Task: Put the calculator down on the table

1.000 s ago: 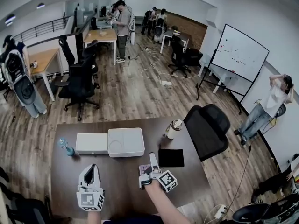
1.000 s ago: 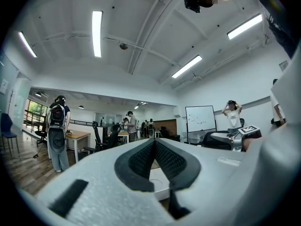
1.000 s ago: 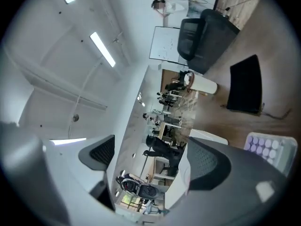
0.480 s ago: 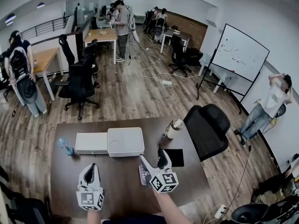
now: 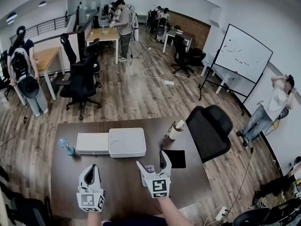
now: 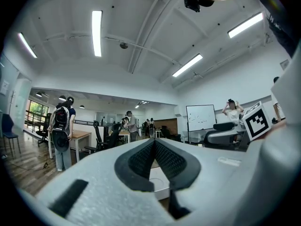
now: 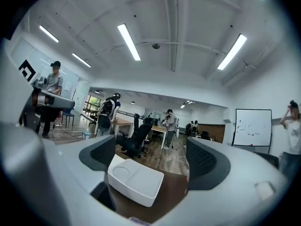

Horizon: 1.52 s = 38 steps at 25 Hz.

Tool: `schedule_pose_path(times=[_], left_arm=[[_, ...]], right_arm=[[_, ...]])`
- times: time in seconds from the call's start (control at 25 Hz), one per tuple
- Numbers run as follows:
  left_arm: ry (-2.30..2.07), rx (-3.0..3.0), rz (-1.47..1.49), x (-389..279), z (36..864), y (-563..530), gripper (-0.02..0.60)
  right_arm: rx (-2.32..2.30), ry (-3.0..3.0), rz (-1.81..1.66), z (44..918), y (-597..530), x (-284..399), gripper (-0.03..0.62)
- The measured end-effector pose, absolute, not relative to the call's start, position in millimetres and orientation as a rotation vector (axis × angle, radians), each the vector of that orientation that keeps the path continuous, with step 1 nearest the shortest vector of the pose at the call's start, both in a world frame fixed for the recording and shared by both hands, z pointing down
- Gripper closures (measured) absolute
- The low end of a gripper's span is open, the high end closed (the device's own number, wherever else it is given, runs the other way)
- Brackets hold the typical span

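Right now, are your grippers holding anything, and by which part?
Nothing is held. The right gripper has its jaws wide apart, nothing between them; the left gripper has its jaws together, empty.

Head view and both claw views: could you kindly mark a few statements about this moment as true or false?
1. The left claw is shut and empty. True.
2. The right claw is shut. False: its jaws stand wide apart.
3. The white tray lies on the floor. False: it lies on the table.
4. A small bottle stands left of the tray. True.
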<state>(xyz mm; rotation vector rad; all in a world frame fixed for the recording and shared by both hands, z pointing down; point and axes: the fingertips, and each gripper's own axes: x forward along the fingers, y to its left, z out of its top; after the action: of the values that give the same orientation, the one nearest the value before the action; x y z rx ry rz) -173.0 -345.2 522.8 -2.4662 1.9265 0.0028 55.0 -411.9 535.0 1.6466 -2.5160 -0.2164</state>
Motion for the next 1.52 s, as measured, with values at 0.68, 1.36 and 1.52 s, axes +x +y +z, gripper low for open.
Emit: schedule_pose_path(times=[0.68, 1.36, 1.52], left_arm=[[1.930, -2.477, 0.014, -171, 526, -345, 0.583], [1.920, -2.470, 0.010, -172, 526, -344, 0.583], [1.920, -2.470, 0.013, -173, 526, -344, 0.583]], right_arm=[[1.738, -2.522, -0.252, 522, -406, 63, 0.326], [1.774, -2.532, -0.117, 525, -404, 72, 0.588], [1.780, -2.545, -0.059, 526, -405, 74, 0.588]])
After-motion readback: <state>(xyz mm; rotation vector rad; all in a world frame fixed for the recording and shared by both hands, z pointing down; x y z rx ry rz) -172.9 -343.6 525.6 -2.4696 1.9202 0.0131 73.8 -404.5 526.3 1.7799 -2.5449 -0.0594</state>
